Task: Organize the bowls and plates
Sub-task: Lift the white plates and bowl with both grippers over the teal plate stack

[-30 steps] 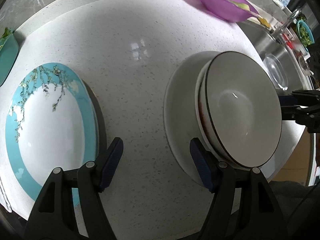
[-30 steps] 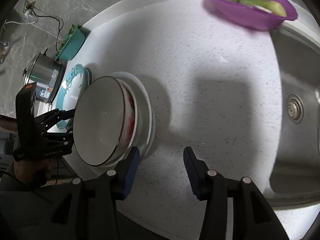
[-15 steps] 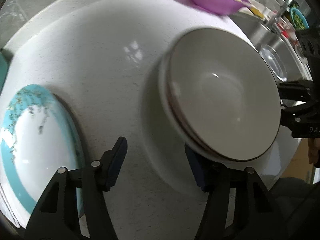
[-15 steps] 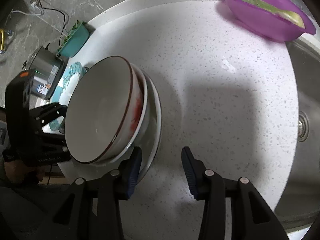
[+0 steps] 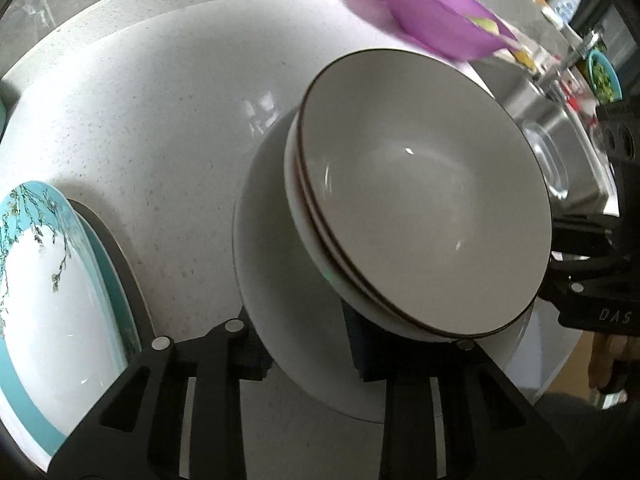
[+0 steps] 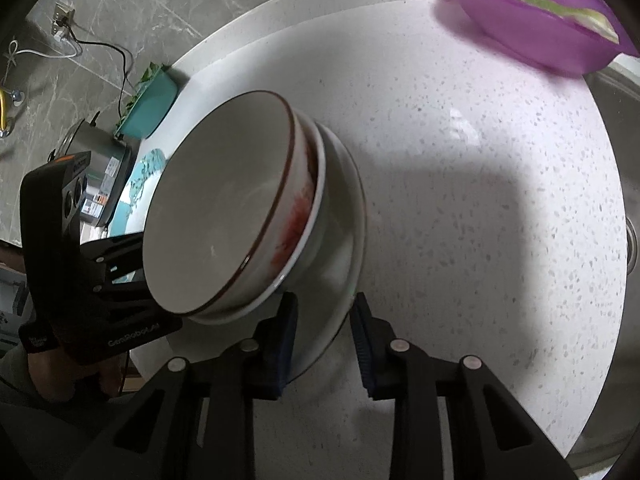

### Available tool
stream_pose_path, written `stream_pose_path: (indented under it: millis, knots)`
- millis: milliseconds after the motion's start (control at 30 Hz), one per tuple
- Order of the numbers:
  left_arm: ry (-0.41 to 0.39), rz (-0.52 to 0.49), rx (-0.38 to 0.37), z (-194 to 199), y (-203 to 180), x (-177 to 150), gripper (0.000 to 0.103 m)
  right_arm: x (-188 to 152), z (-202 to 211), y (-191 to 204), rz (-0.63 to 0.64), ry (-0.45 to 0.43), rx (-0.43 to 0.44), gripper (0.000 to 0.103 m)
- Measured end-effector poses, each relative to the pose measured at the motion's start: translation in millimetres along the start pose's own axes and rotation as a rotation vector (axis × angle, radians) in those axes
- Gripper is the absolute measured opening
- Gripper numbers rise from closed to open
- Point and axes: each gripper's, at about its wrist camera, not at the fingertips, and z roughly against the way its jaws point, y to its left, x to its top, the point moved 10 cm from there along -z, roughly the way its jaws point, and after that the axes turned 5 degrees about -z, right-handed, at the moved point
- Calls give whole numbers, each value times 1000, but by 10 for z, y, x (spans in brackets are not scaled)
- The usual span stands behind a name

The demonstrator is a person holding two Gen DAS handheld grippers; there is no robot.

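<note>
A white plate (image 5: 288, 320) carries two nested bowls: a dark-rimmed grey-white bowl (image 5: 424, 208) on a second bowl with red marks (image 6: 304, 216). The stack is tilted and looks raised off the speckled counter (image 5: 168, 112). My left gripper (image 5: 308, 344) straddles the plate's near rim, one finger above and one below, closed on it. My right gripper (image 6: 324, 340) grips the plate's opposite rim (image 6: 344, 300) the same way. A teal-rimmed floral plate (image 5: 44, 280) lies on the counter at the left.
A purple bowl with vegetable pieces (image 5: 440, 28) stands at the back of the counter. The steel sink (image 5: 552, 152) lies to the right with a clear lid in it. A teal tray (image 6: 152, 100) and a steel pot (image 6: 96, 164) stand at the far left.
Both grippers moved in onto the white plate's rim from opposite sides and narrowed on it. The plate with its bowls now sits tilted and higher in both views.
</note>
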Motion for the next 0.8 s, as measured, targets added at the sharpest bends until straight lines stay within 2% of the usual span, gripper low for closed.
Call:
stream_pose_path:
  millis: [133,367,800]
  knots:
    - [-13,45,-31,-16,139,86,16,86,25,-57,-20,-30,-13,27]
    - [-15,43,-16,-24,104,164,16,129,43,-51,-14,-51,-39,26]
    - [-9,37,-3,142,96,45,16,101,77,-15,-19,-40,-53,25]
